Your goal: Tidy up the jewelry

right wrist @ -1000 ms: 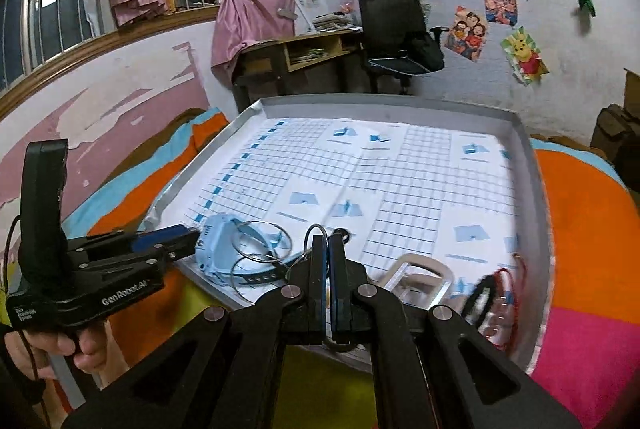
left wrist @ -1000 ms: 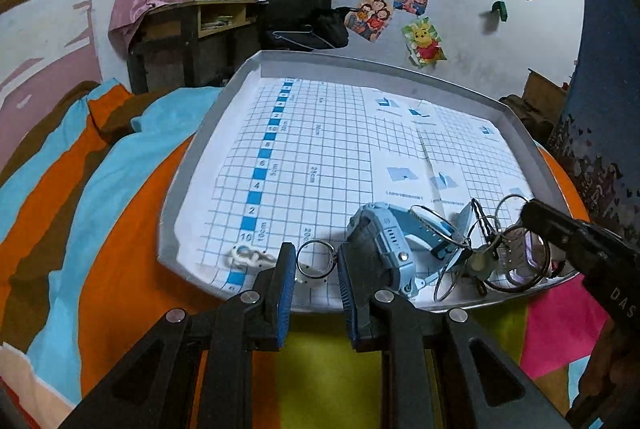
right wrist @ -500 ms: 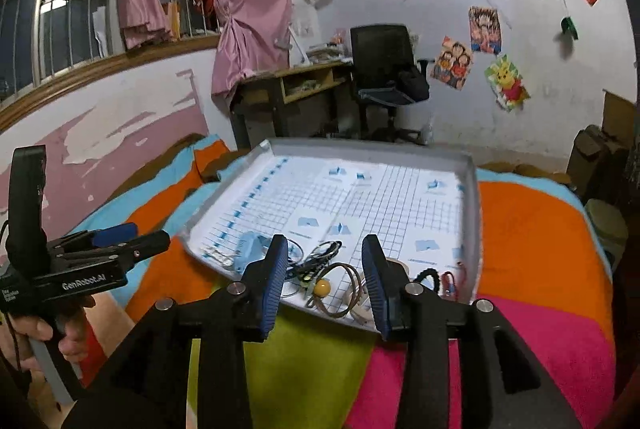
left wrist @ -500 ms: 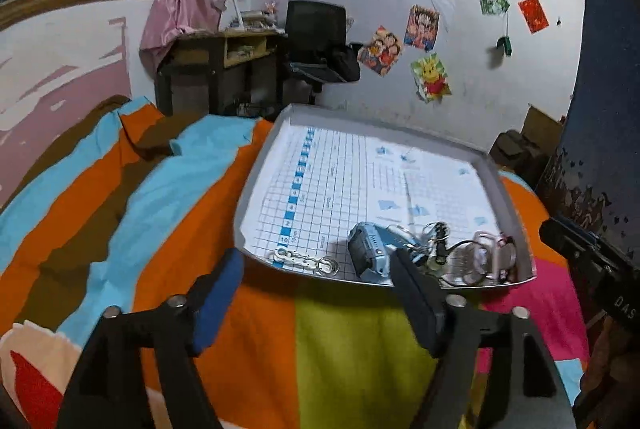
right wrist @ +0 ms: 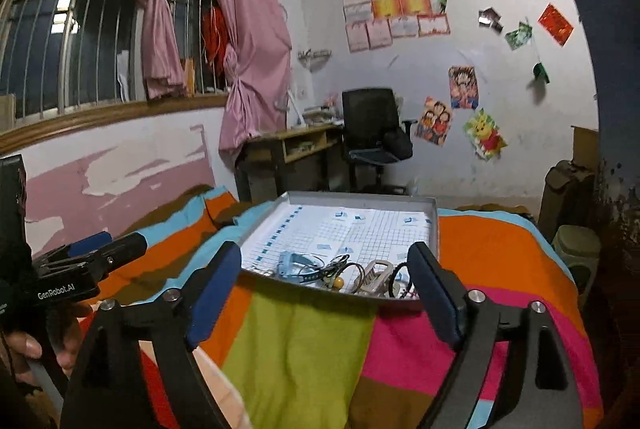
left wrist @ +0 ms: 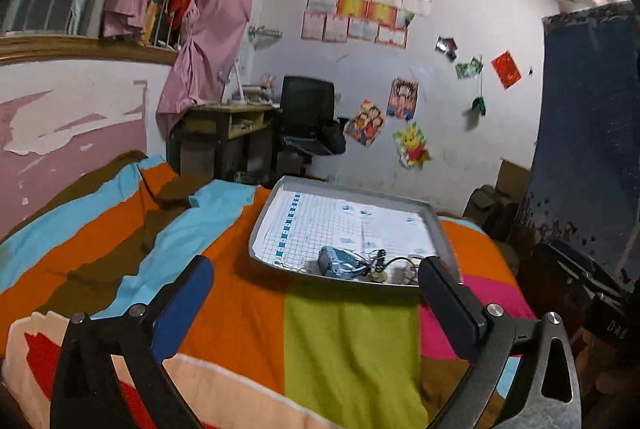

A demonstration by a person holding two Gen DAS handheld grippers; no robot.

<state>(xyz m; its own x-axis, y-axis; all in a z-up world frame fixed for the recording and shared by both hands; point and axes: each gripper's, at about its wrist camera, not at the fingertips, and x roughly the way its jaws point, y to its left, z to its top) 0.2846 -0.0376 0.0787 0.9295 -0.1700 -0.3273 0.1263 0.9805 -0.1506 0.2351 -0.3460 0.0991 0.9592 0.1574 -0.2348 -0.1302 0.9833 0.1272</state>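
Striped bedding (left wrist: 248, 293) in orange, blue, brown, green and pink covers a bed, and 1 shallow grey tray (left wrist: 438, 225) lined with grid-printed paper rests on it. All the jewelry sits in a tangled cluster along the tray's near edge: 1 blue plastic watch (right wrist: 294, 265), thin wire bangles (right wrist: 352, 271), 1 pale rectangular buckle piece (right wrist: 376, 275) and 1 small yellow bead (right wrist: 339, 282); further pieces are too small to count. The left gripper (left wrist: 312, 285) is held back from the tray over the bedding, its 2 blue-padded fingers (left wrist: 184, 305) spread wide with nothing between them, and the cluster shows beyond the gap. The right gripper (right wrist: 324, 269) likewise hangs short of the tray's near edge, its 2 fingers (right wrist: 434, 293) wide apart and empty, framing the jewelry without touching it. A hand (right wrist: 24, 345) grips the left tool's handle, left of the tray.
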